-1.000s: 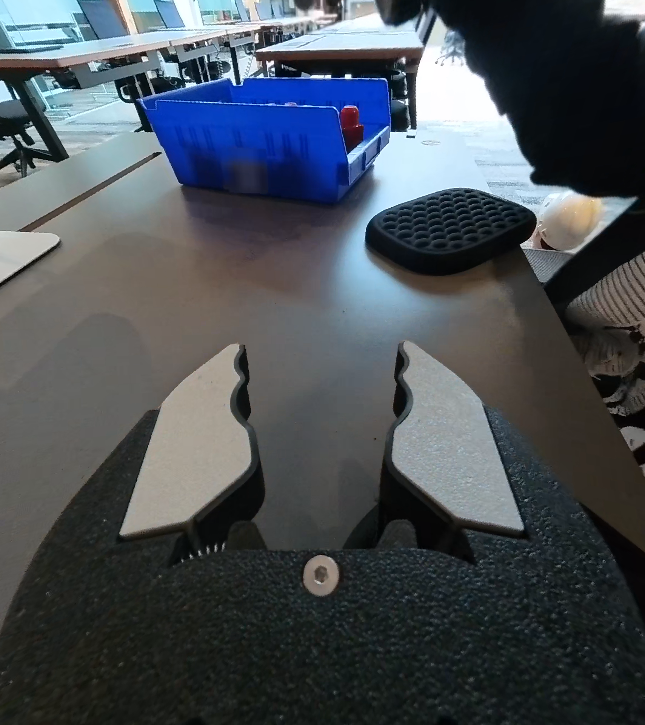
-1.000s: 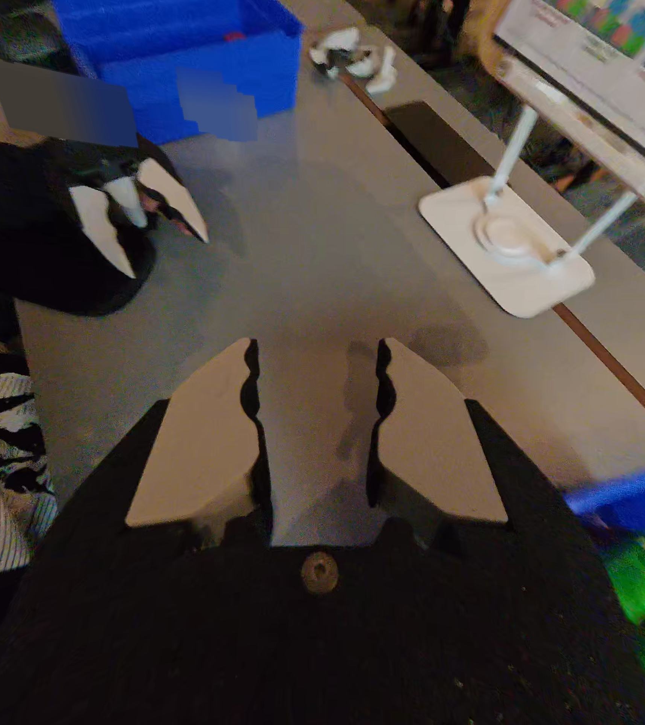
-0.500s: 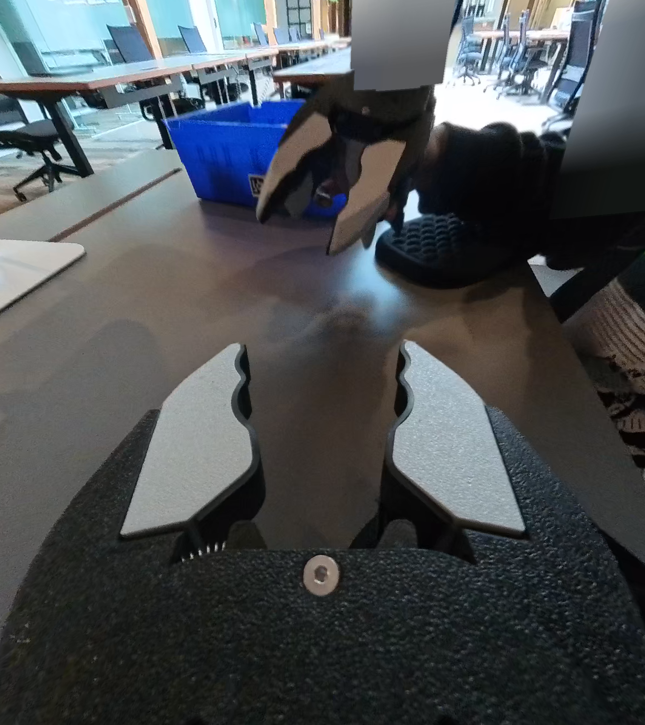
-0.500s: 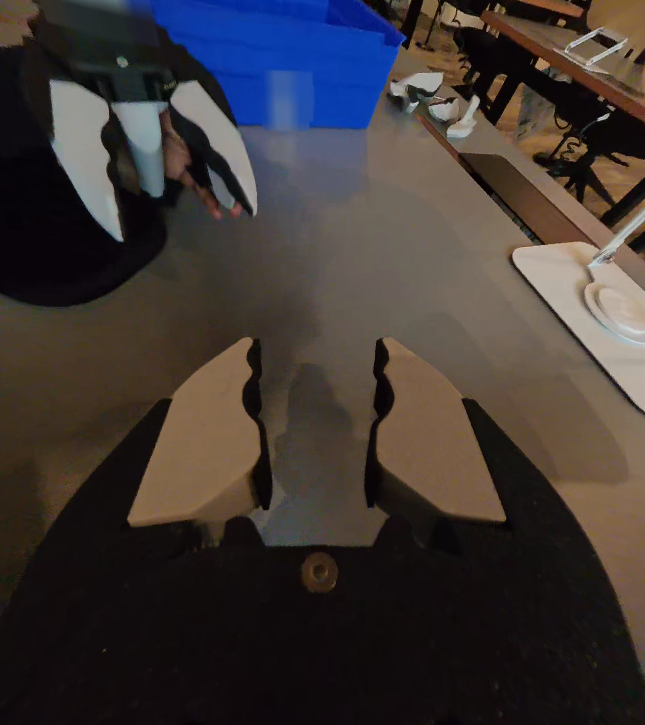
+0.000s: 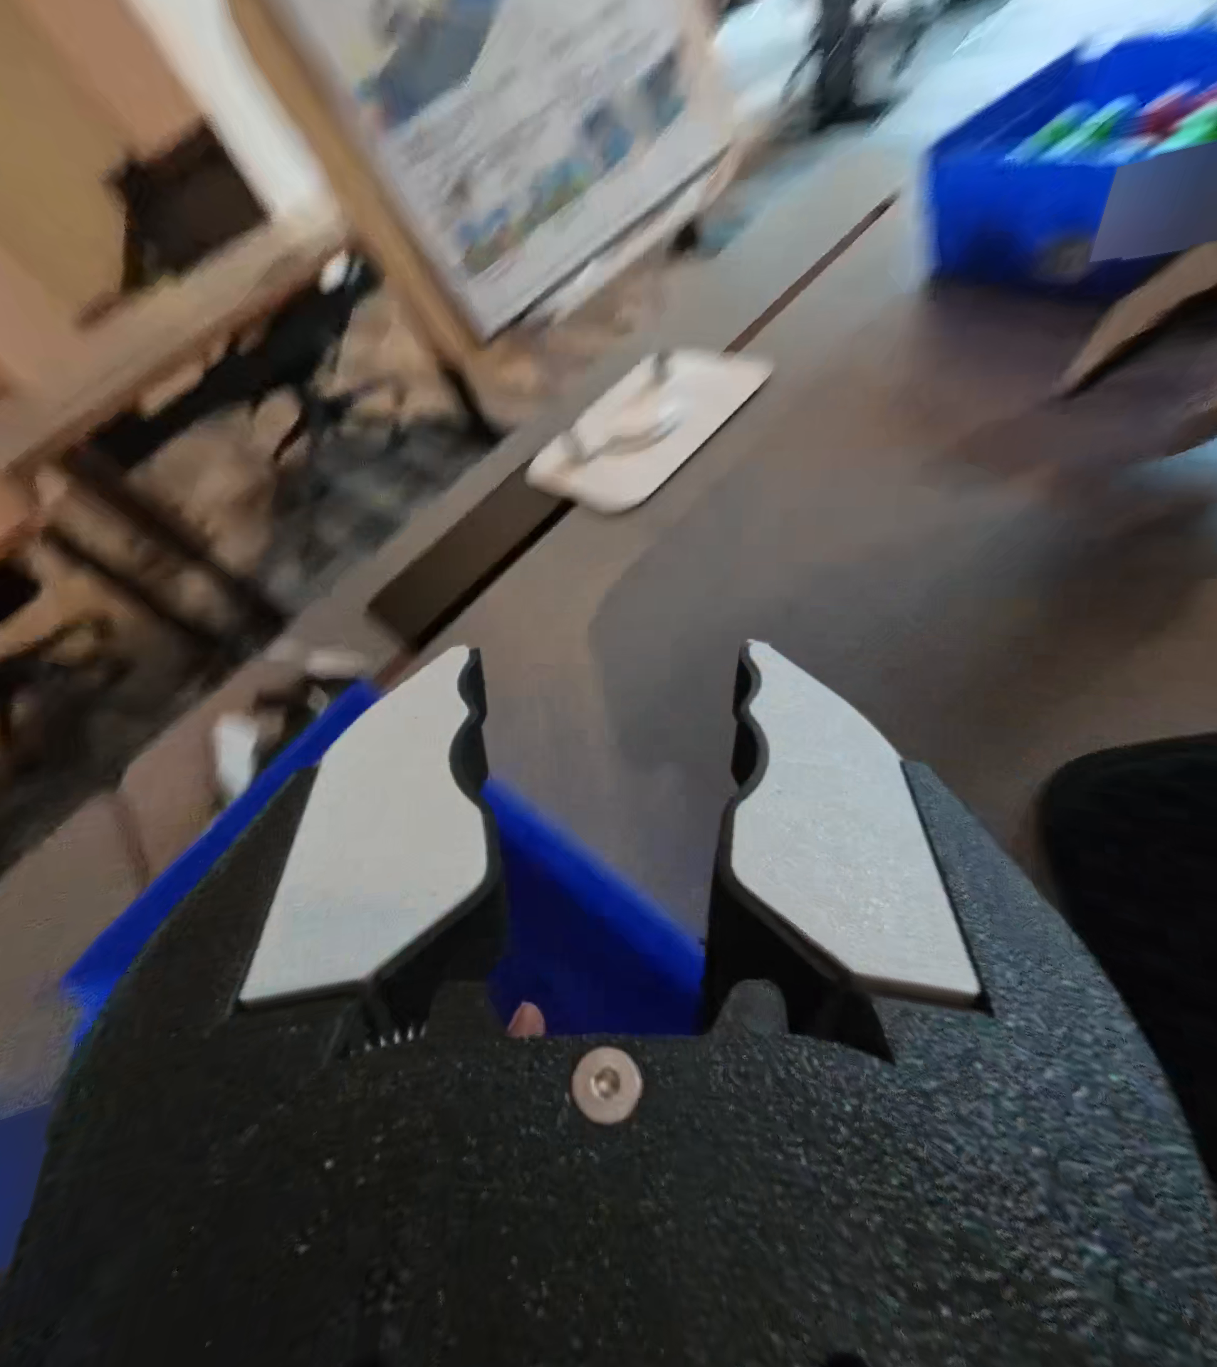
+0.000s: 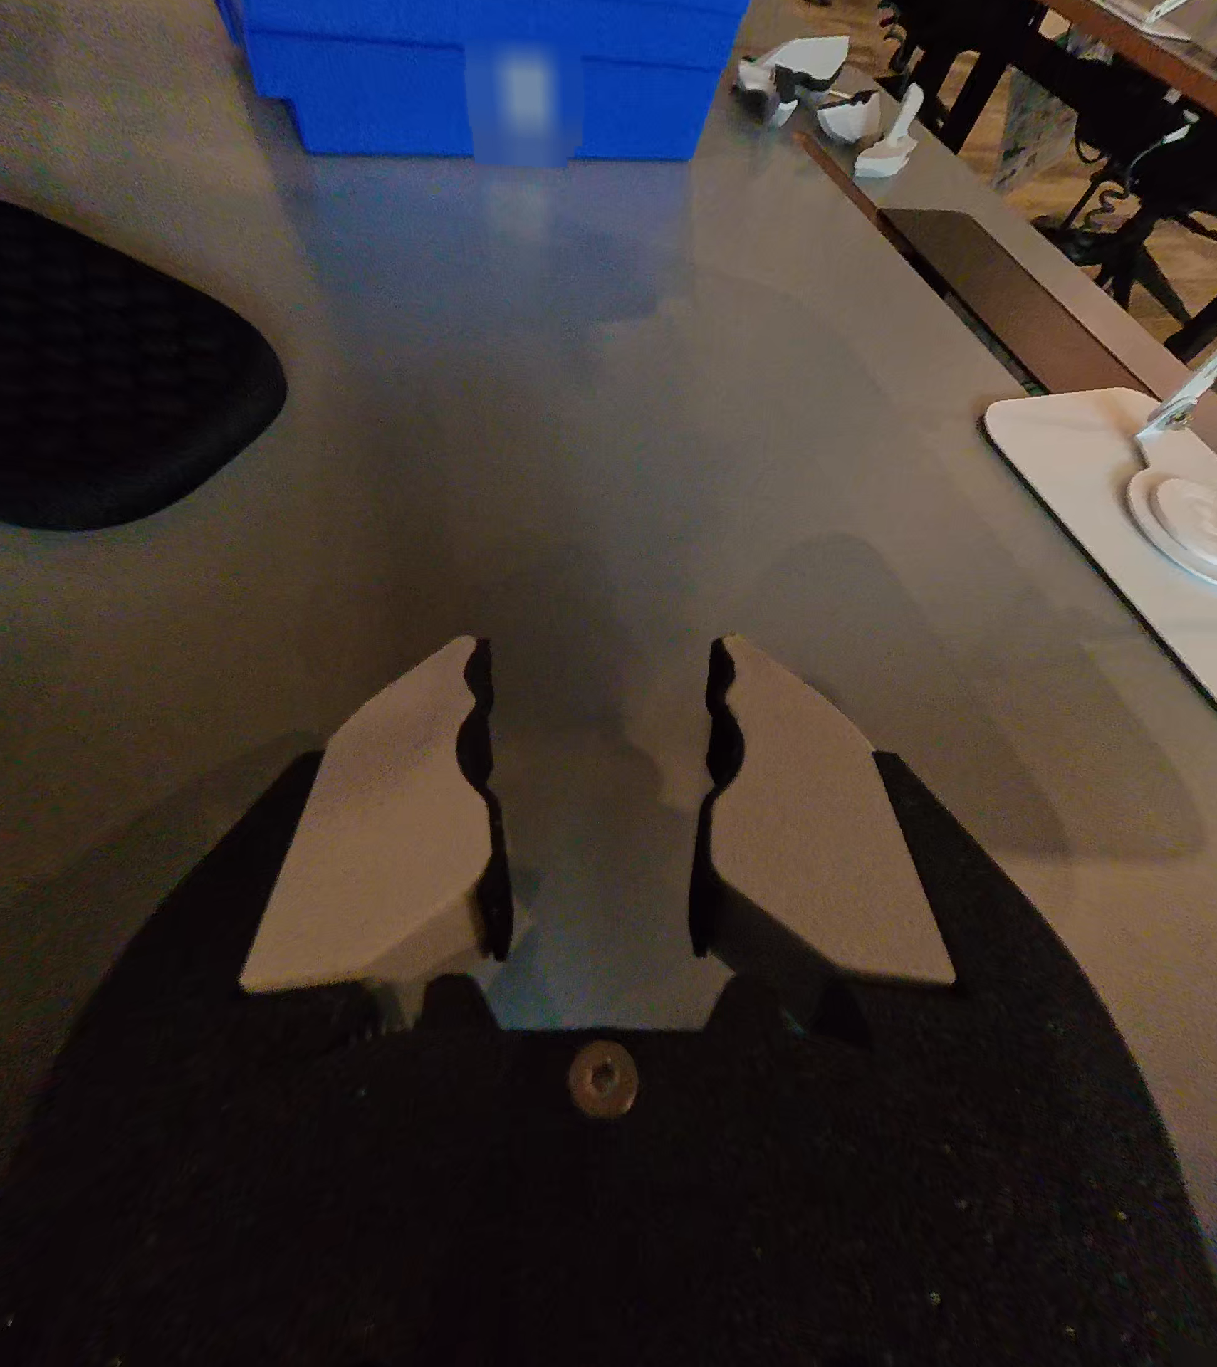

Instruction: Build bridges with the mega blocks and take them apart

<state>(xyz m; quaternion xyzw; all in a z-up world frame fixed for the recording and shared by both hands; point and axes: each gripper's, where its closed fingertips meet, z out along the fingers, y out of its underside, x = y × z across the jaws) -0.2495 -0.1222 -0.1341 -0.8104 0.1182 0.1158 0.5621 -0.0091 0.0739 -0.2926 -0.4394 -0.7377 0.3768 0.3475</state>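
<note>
My left gripper [image 5: 609, 728] hangs empty, jaws apart, over the near blue bin [image 5: 590, 932]; my right gripper [image 6: 599, 714] also gapes above bare table [image 6: 590, 414]. The mega blocks [image 5: 1145, 122] sit blurred in the far bin [image 5: 997, 214] at two o'clock. Likely light, stiff, slick plastic; I'd pinch the flat sides.

Bench [image 6: 590, 385] layout, seen along the right claw [image 6: 599, 651]

At the far edge: bin [image 6: 383, 89]. Near the left edge: perforated pad [image 6: 72, 370]. By the right edge: lamp base [image 6: 1145, 532], with scattered pieces [image 6: 812, 81] at the far right corner. In the left wrist view: second bin [image 5: 997, 200] holding blocks [image 5: 1145, 122].
</note>
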